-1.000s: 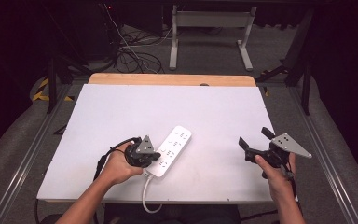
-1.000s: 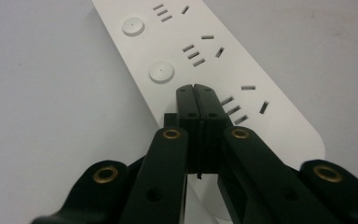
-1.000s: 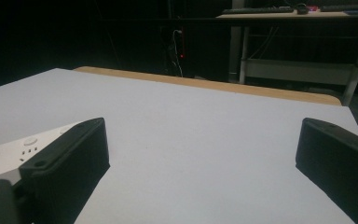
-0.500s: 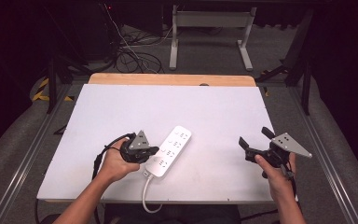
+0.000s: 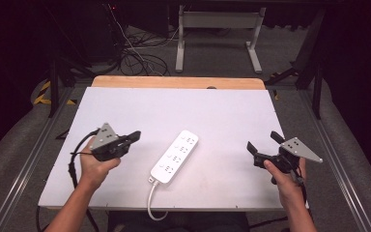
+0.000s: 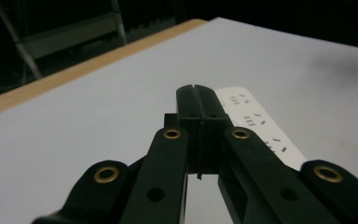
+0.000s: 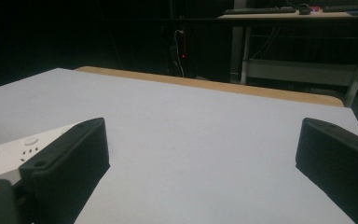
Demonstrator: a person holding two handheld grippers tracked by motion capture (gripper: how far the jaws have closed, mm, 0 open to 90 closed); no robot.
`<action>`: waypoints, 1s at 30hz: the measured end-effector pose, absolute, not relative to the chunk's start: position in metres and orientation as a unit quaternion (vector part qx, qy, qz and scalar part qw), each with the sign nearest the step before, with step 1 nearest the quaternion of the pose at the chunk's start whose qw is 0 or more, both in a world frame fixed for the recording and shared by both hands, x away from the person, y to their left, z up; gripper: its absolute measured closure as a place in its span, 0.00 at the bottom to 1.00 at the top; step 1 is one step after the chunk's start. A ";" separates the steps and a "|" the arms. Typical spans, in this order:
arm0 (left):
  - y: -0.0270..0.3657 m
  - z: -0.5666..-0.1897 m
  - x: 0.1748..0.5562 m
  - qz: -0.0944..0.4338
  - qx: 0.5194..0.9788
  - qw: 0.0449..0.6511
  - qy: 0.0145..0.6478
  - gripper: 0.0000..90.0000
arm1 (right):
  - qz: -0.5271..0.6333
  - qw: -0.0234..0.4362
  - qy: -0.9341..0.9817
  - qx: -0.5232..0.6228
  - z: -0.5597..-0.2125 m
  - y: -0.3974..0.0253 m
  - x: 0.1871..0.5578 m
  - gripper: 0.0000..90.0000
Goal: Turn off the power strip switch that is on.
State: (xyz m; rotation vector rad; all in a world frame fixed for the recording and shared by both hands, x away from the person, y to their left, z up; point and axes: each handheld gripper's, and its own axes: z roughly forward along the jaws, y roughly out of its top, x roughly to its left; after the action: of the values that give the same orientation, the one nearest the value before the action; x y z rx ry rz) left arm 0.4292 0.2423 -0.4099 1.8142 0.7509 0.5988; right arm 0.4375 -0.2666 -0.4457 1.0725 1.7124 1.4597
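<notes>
Two grippers over the white worktop (image 5: 125,106), one in each of my hands. Left gripper (image 5: 134,137) sits at the near left, jaws clenched together with nothing between them; in the left gripper view the two black tips (image 6: 196,100) press flush, a thin seam down the middle. Right gripper (image 5: 263,147) is at the near right, close to the worktop's right edge, jaws released and spread wide; in the right gripper view they stand at either side with bare white surface between.

One power strip (image 5: 175,155), white, lies flat on the worktop between the grippers, nearer the left one. It runs diagonally, near end at lower left, far end up and to the right. Its white cable (image 5: 150,203) leaves the near end and drops over the near edge of the worktop. Neither gripper touches the strip. The left jaws point toward it, a clear gap between; the strip shows just behind the tips in the left gripper view. The right gripper is well apart from it.

A wooden strip (image 5: 174,82) borders the far edge.
</notes>
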 end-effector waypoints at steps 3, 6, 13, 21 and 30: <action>0.265 -0.402 0.419 0.277 0.724 0.537 0.332 1.00 | 0.556 0.319 0.650 0.408 -0.445 -0.267 0.437 0.03; 0.284 -0.400 0.413 0.298 0.694 0.554 0.351 1.00 | 0.555 0.319 0.652 0.407 -0.445 -0.265 0.438 0.03; 0.314 -0.407 0.402 0.345 0.625 0.580 0.392 1.00 | 0.554 0.317 0.654 0.405 -0.446 -0.263 0.439 0.03; 0.323 -0.409 0.399 0.375 0.597 0.571 0.420 1.00 | 0.557 0.318 0.651 0.406 -0.445 -0.264 0.438 0.03; 0.329 -0.420 0.406 0.387 0.595 0.562 0.425 0.85 | 0.558 0.318 0.649 0.408 -0.445 -0.266 0.437 0.03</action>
State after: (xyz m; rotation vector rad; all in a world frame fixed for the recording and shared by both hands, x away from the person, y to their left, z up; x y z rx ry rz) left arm 0.4061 0.3285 -0.4198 1.4018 1.0004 0.9125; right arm 0.4372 -0.2659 -0.4449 1.0729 1.7063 1.4681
